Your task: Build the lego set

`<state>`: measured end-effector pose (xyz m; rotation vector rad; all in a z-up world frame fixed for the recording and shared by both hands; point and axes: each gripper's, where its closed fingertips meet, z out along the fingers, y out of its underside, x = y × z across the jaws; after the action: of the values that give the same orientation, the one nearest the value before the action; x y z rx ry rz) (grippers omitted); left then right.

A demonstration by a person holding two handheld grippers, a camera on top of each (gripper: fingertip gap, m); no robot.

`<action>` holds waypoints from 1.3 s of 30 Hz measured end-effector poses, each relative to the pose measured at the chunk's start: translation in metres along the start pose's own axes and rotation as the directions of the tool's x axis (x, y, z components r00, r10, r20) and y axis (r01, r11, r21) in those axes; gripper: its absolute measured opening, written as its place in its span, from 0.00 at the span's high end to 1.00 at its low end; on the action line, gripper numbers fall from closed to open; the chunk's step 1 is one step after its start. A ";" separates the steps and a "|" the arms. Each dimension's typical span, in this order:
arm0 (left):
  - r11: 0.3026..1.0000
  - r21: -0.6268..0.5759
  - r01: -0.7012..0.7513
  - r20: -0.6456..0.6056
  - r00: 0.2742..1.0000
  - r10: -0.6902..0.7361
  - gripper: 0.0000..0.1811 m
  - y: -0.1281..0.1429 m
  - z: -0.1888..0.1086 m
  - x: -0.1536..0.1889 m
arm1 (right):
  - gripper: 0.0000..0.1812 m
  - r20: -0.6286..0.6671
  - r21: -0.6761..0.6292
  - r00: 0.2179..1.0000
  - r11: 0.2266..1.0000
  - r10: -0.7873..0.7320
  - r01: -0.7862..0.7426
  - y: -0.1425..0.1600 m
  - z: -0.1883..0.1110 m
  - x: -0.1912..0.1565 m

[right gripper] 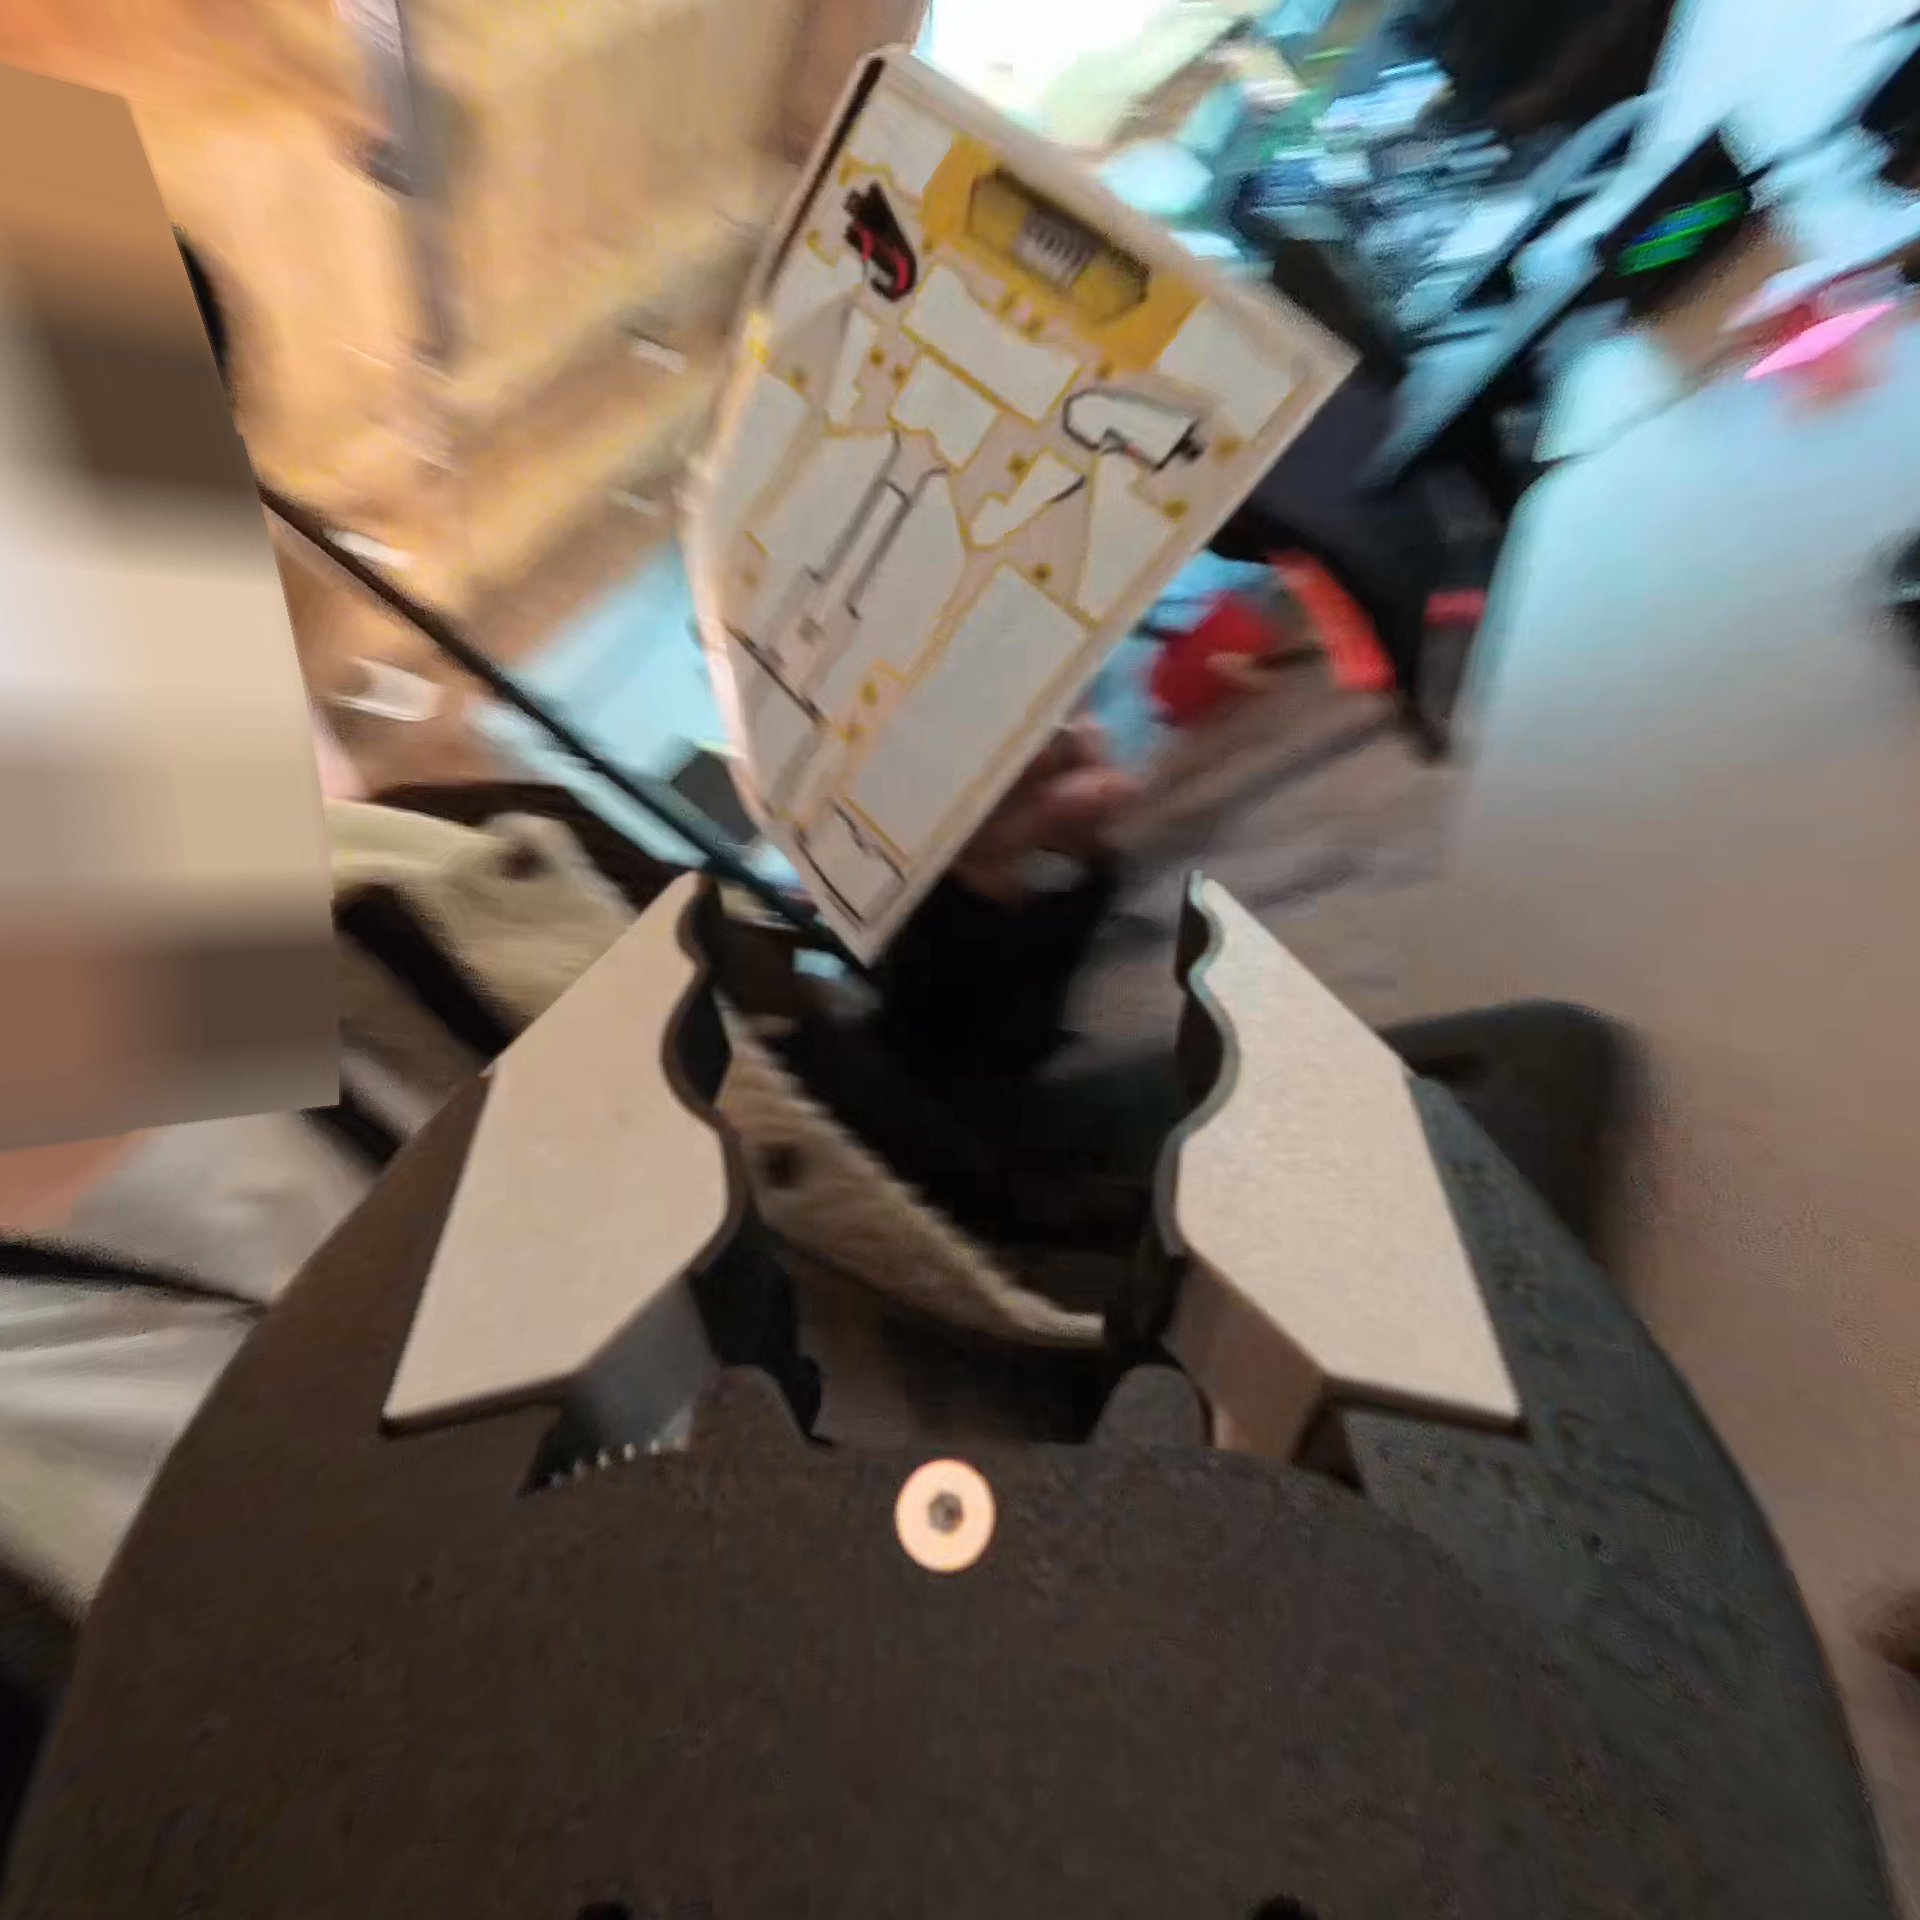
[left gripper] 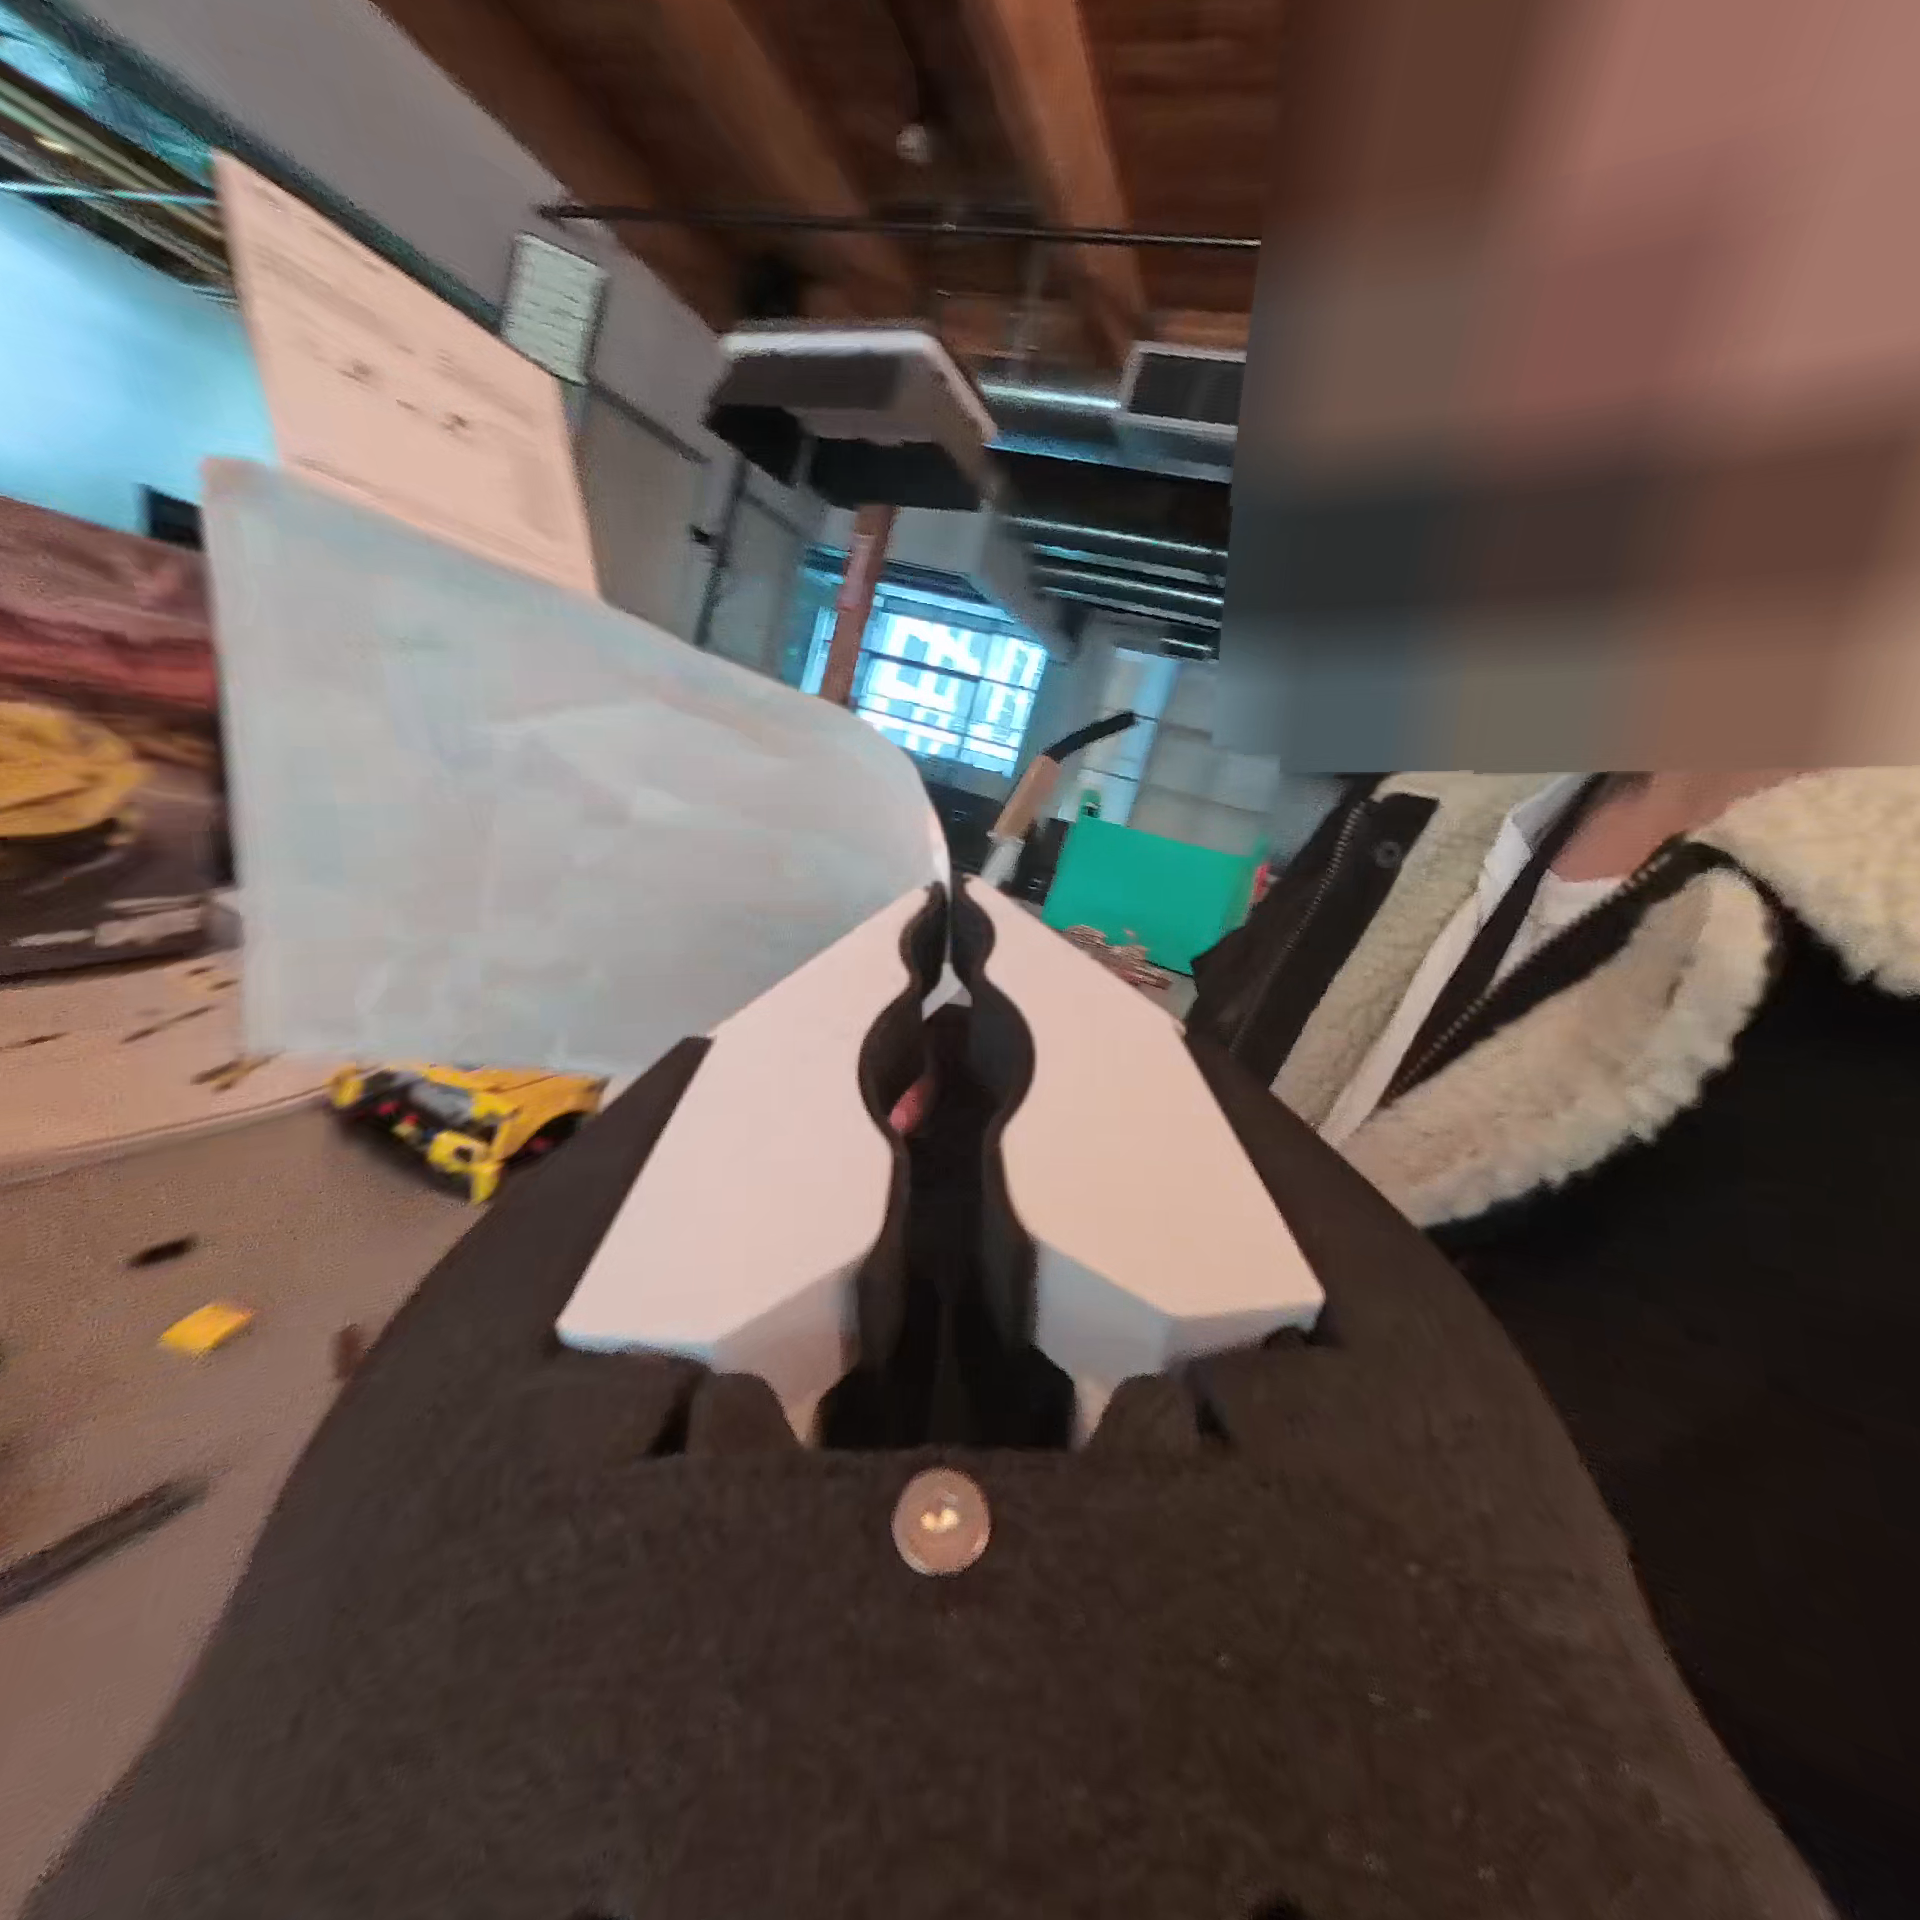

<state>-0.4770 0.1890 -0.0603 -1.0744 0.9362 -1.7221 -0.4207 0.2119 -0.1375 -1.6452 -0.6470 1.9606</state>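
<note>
My left gripper [left gripper: 951, 906] is shut on the corner of a white sticker sheet [left gripper: 520, 810] and holds it up in the air; this view shows the sheet's blank back. The right wrist view shows its printed face [right gripper: 987, 499], with yellow-outlined stickers, tilted above my right gripper [right gripper: 945, 935]. The right gripper is open and empty, and the sheet's lower corner hangs near its fingertips; I cannot tell if they touch. A partly built yellow Lego car [left gripper: 468, 1112] sits on the table below the sheet.
A loose yellow piece [left gripper: 208, 1328] and small dark parts lie on the table at the left. The Lego box [left gripper: 94, 779] stands at the far left. A person in a fleece-lined black jacket [left gripper: 1558, 1039] is close on the right. Both views are motion-blurred. My right fingertips sit around 11 centimetres from my left ones. About 25 centimetres separates my right fingertips from the partly built yellow Lego car [left gripper: 468, 1112].
</note>
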 end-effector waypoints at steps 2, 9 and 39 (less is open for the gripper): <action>0.998 -0.045 0.042 -0.010 0.999 -0.043 1.00 0.018 0.014 -0.007 | 0.51 0.269 0.067 0.956 0.988 0.117 -0.140 -0.010 -0.009 -0.030; 0.974 -0.113 0.196 0.240 0.957 -0.164 0.98 0.059 0.012 -0.073 | 1.00 0.077 0.308 0.995 0.951 -0.068 0.041 -0.045 -0.076 -0.019; 0.881 -0.253 0.399 0.071 0.916 -0.395 1.00 0.079 0.102 -0.089 | 0.90 -0.110 0.228 0.967 0.941 -0.229 0.249 -0.037 -0.081 -0.024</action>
<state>-0.3381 0.2309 -0.1198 -1.5418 1.0043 -1.9483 -0.3344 0.2280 -0.1091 -1.4192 -0.5273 1.7142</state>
